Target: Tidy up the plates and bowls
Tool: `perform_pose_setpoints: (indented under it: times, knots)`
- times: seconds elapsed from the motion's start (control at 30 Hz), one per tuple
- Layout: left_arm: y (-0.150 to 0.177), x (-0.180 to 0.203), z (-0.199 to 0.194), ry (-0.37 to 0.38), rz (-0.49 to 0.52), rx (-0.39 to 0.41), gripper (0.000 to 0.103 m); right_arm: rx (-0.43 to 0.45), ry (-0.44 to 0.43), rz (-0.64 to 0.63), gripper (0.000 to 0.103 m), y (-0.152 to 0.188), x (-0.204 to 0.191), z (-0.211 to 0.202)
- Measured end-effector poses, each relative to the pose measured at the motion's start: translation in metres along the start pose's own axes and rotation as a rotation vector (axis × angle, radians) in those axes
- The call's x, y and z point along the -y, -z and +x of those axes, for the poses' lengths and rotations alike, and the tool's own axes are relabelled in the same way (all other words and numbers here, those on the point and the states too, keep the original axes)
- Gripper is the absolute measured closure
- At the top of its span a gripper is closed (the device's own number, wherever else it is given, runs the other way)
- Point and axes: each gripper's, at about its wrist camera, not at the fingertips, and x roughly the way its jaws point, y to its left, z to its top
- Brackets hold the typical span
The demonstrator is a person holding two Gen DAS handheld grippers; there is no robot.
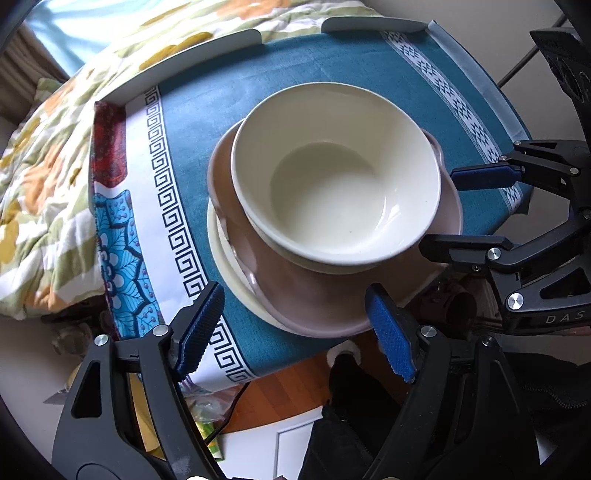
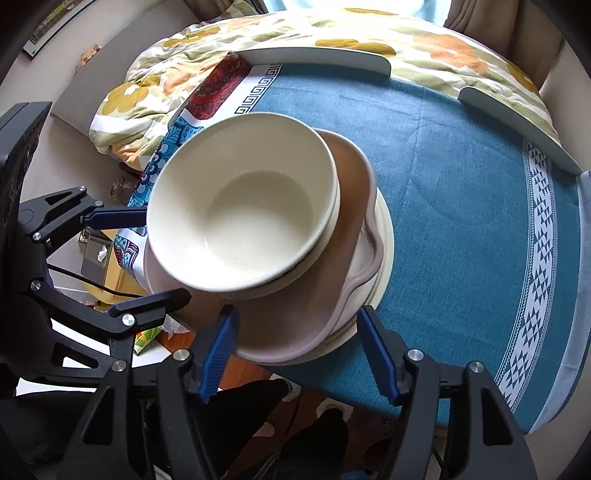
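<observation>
A cream bowl [image 1: 336,177] [image 2: 240,206] tops a stack on the teal cloth; a second cream rim shows just under it. Below sits a pinkish wavy-edged dish [image 1: 314,299] [image 2: 295,332], and under that a cream plate [image 1: 231,273] [image 2: 386,243]. My left gripper [image 1: 295,326] [image 2: 164,254] hangs open above the stack's near rim, its blue pads [image 1: 201,328] wide apart and touching nothing. Beside it, my right gripper [image 2: 299,341] [image 1: 439,210] is also open over the stack's edge, and its pads [image 2: 219,347] grip nothing.
The cloth [image 1: 295,74] [image 2: 461,206] covers a small table with white raised rim pieces [image 1: 192,59] [image 2: 317,55] at the far side. A floral quilt [image 1: 44,177] [image 2: 332,26] lies beyond. Wooden floor and a person's dark-clad legs [image 2: 258,406] show below the near edge.
</observation>
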Motion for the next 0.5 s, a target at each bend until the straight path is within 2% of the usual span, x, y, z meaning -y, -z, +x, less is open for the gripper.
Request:
perform_pose_setpoints:
  times: [0.17,0.3,0.37,0.4,0.43,0.5]
  knots:
    - [0.017,0.004,-0.038,-0.018,-0.060,0.087,0.026,0.107,0.029,0.003,0.041,0.014,-0.004,-0.040]
    - [0.032,0.013,-0.095,-0.056,-0.145,0.252,0.026,0.246,0.058,-0.002,0.041,0.030,-0.010,-0.092]
    - [0.040,0.022,-0.131,-0.091,-0.190,0.362,0.026,0.333,0.079,0.005,0.028,0.042,-0.012,-0.124]
    - [0.045,0.027,-0.149,-0.111,-0.211,0.420,0.026,0.378,0.089,0.015,0.015,0.048,-0.013,-0.141]
    - [0.050,0.033,-0.166,-0.129,-0.229,0.479,0.023,0.422,0.102,0.027,0.011,0.054,-0.013,-0.157]
    - [0.061,0.045,-0.199,-0.172,-0.256,0.599,0.009,0.506,0.139,0.055,0.011,0.069,-0.013,-0.189]
